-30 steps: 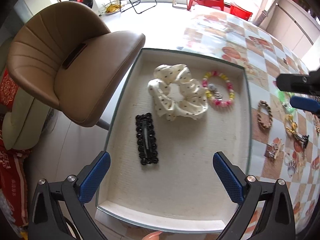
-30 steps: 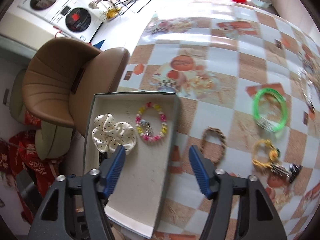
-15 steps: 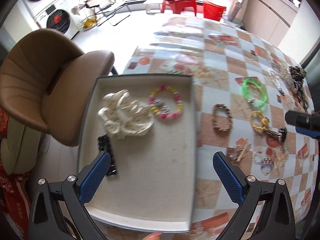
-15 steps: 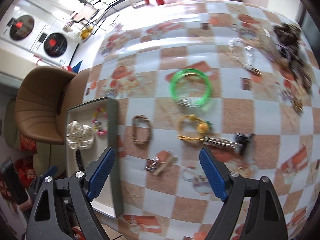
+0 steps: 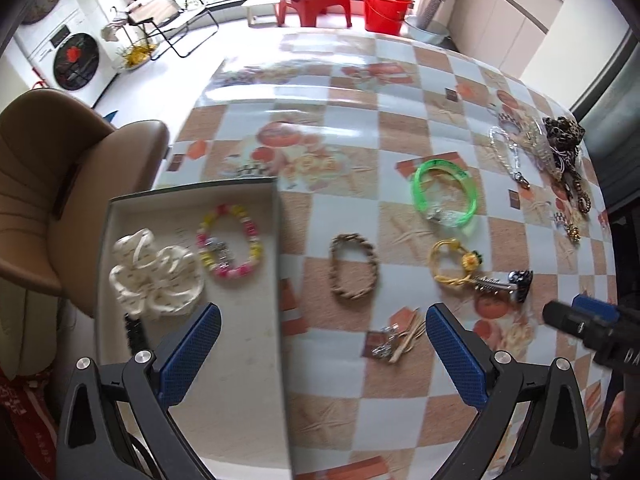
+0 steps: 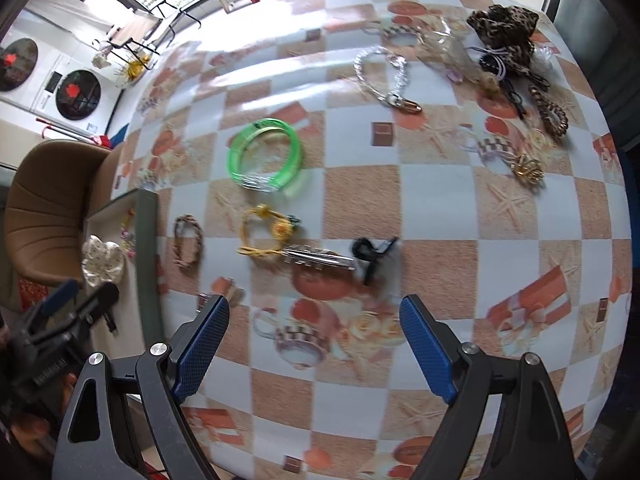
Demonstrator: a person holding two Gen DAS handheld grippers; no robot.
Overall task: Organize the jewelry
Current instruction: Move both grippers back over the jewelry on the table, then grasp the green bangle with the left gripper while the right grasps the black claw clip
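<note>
A shallow tray (image 5: 192,200) at the table's left edge holds a white dotted scrunchie (image 5: 154,276), a pink and yellow bead bracelet (image 5: 230,242) and a black clip (image 5: 135,330). On the checked cloth lie a braided brown bracelet (image 5: 354,266), a green bangle (image 5: 444,192), a yellow cord bracelet (image 5: 452,260) and a silver clip with a black claw (image 6: 340,258). My left gripper (image 5: 320,350) is open and empty over the tray's right edge. My right gripper (image 6: 314,344) is open and empty, just near of the silver clip.
A pile of scrunchies, chains and hair ties (image 6: 504,52) lies at the far right of the table. A clear bead chain (image 6: 384,76) lies beside it. Small clips (image 5: 396,338) lie near my left gripper. A brown chair (image 5: 52,184) stands left of the tray.
Both grippers have swung to the right, away from the tray and over the loose jewelry on the cloth. Both stay open and empty.
</note>
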